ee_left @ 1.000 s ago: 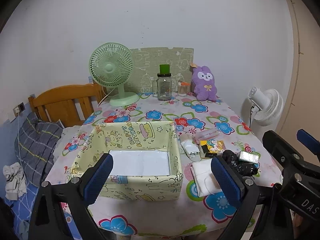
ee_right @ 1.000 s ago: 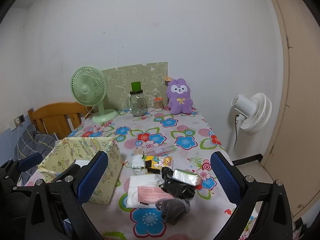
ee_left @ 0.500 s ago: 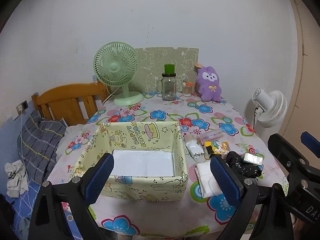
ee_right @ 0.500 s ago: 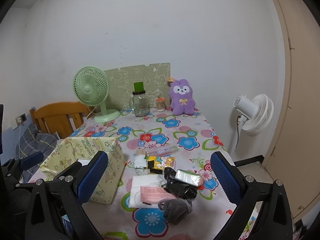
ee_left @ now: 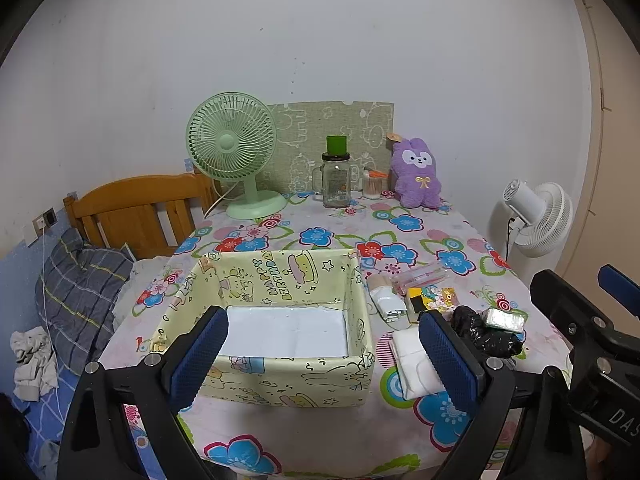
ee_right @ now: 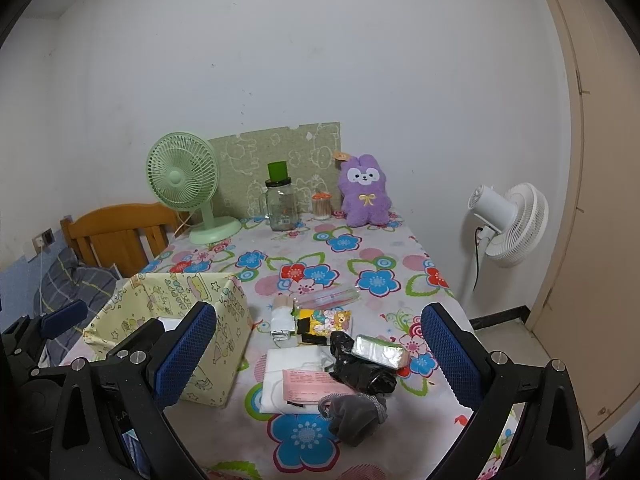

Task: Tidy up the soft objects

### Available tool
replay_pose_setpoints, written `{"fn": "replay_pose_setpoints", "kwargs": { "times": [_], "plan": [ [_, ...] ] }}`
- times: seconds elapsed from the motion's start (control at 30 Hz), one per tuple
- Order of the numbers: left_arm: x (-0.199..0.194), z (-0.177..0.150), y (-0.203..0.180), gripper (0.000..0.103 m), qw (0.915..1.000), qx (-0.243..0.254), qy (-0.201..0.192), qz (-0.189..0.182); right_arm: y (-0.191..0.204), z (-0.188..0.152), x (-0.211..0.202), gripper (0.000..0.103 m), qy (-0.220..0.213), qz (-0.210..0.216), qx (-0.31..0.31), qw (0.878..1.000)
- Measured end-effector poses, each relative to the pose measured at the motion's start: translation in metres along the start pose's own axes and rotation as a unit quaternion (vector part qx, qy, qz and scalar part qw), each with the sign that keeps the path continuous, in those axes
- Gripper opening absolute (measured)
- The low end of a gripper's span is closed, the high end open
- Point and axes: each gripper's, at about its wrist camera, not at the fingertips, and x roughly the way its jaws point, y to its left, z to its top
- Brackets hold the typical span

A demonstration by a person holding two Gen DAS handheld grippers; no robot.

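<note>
Both rigs backed off slightly over the last second, nothing picked yet; left gripper [ee_left: 324, 354] and right gripper [ee_right: 320, 354] jaws wide apart, empty. Soft pile [ee_right: 352, 376] beside yellow box [ee_left: 280, 380], box unfilled

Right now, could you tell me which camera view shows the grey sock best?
The right wrist view: the grey sock lies bunched in full sight at the near table edge, below the black bag. In the left wrist view it cannot be made out; gripper hardware fills that corner.

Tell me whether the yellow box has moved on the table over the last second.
No. The yellow box keeps its back right corner beside the same red flower on the tablecloth; only the camera shifted slightly.
</note>
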Motion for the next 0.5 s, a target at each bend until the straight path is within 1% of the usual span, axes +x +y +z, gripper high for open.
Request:
{"fn": "replay_pose_setpoints", "kwargs": {
  "times": [0.5],
  "plan": [
    [0.0004, 0.0002, -0.0028, 0.097, 1.0000, -0.002, -0.003, -0.003, -0.0008, 0.0003, -0.0006, 0.103, -0.005, -0.001, -0.002, 1.000]
  ]
}}
